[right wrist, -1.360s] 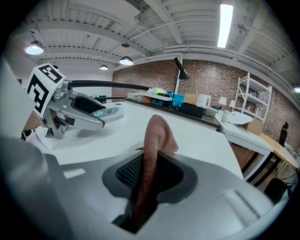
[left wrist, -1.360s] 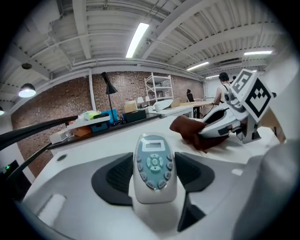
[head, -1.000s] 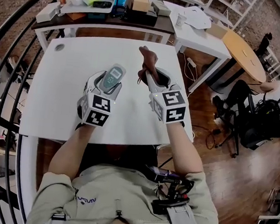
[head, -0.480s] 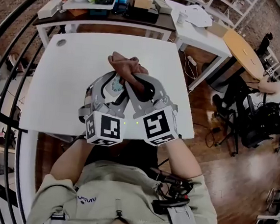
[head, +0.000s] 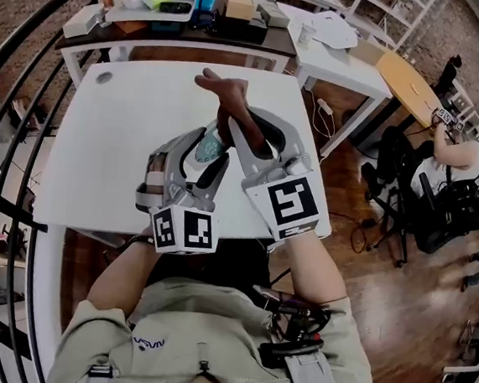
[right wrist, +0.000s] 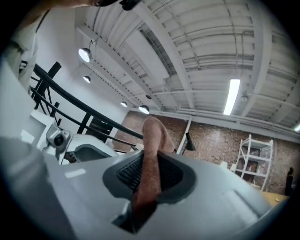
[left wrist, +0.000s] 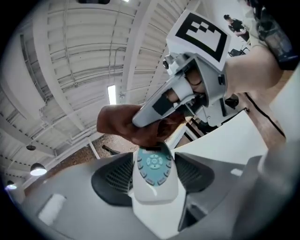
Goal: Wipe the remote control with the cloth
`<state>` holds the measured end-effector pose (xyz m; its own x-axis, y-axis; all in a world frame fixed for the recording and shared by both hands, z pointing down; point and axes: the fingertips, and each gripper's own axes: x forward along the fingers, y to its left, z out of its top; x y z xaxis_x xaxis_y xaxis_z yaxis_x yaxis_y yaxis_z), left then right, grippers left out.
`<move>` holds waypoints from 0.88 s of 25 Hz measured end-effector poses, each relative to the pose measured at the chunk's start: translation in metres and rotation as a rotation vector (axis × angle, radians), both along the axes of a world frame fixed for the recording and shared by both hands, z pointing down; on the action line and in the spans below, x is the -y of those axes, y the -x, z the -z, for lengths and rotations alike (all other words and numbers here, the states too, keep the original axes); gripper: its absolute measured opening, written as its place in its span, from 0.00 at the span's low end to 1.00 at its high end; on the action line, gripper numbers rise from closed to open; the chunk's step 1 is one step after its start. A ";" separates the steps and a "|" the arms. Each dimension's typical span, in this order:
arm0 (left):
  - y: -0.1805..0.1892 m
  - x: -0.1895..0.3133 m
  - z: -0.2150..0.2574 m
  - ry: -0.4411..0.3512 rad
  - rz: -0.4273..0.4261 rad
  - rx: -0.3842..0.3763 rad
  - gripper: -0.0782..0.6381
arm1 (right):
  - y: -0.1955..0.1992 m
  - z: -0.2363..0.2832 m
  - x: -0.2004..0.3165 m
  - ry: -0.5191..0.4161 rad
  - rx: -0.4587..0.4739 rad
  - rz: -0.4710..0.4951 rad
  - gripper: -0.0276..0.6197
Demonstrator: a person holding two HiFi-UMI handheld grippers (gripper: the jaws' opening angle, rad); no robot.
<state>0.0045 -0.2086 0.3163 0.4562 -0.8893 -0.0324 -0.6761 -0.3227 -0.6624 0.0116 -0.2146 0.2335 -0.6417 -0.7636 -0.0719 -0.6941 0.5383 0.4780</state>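
In the head view both grippers are held up above the white table point(head: 100, 148). My left gripper point(head: 203, 148) is shut on a white remote control point(head: 208, 145) with a pale blue keypad, gripping its sides. My right gripper point(head: 231, 129) is shut on a brown cloth point(head: 222, 90), which sticks up past its tips. The left gripper view shows the remote point(left wrist: 153, 174) between the left gripper's point(left wrist: 153, 177) dark pads, with the cloth point(left wrist: 123, 125) pressed on its far end by the right gripper point(left wrist: 161, 107). The right gripper view has the cloth point(right wrist: 152, 154) pinched in the right gripper point(right wrist: 150, 176).
A dark table point(head: 173, 7) at the back carries boxes and clutter. White desks and a round wooden table point(head: 414, 85) stand at the right. A black railing point(head: 14, 81) curves along the left. A person point(head: 471, 150) sits at the far right on the wooden floor.
Both grippers rose from the table and came together. The cloth, held apart to the right of the remote a second ago, now lies on the remote's far end.
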 end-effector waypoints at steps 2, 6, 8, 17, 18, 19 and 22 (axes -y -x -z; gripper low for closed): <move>-0.001 0.001 0.001 -0.007 0.000 0.005 0.51 | 0.010 -0.014 -0.001 0.047 -0.017 0.021 0.14; 0.005 0.006 0.001 -0.001 0.008 -0.003 0.51 | 0.039 -0.040 -0.020 0.136 -0.029 0.124 0.14; 0.007 0.009 -0.002 0.017 0.001 -0.023 0.51 | 0.046 -0.043 -0.028 0.180 -0.001 0.193 0.14; 0.028 0.031 0.036 0.410 -0.345 -0.640 0.51 | -0.024 0.030 -0.005 -0.010 0.285 0.082 0.14; 0.028 0.030 0.039 0.478 -0.408 -0.745 0.51 | -0.030 0.031 0.000 -0.019 0.295 0.059 0.14; 0.027 0.028 0.041 0.543 -0.466 -0.841 0.51 | -0.033 0.029 0.005 -0.020 0.298 0.044 0.14; 0.024 0.024 0.045 0.683 -0.587 -1.037 0.51 | -0.028 0.015 0.011 0.005 0.281 0.056 0.14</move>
<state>-0.0192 -0.2329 0.2713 0.8025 -0.5531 -0.2239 -0.4120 -0.7850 0.4626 0.0397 -0.2253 0.2183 -0.6384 -0.7283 -0.2490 -0.7681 0.5815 0.2681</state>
